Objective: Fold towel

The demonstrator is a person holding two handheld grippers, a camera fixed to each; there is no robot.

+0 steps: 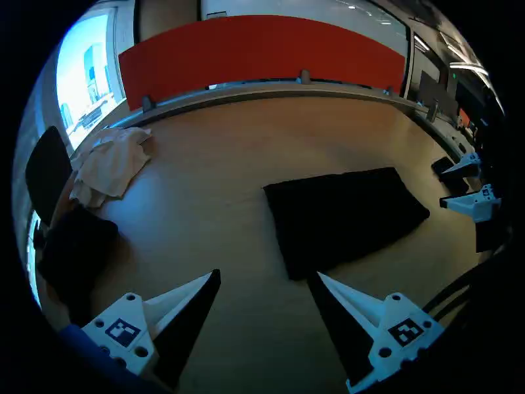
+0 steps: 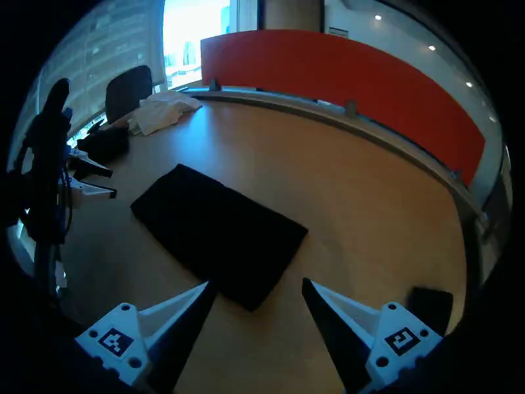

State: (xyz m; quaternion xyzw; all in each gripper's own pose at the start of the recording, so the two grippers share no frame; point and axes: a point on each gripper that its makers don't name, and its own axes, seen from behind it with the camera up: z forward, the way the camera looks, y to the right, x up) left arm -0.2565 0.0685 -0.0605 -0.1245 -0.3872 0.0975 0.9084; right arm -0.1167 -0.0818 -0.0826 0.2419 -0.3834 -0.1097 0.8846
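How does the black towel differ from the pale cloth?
Colour: the black towel is dark; the pale cloth is cream. Pose: the black towel lies flat as a neat rectangle; the pale cloth is crumpled in a heap. Place: the black towel sits mid-table; the pale cloth sits at the edge by a chair. Both rest on the wooden table.

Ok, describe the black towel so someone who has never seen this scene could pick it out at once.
Find the long wooden table backed by a red partition. Near its middle lies the black towel, flat and roughly rectangular. Its neighbour, a pale cloth heap at the table's window-side corner, is crumpled and cream-coloured.
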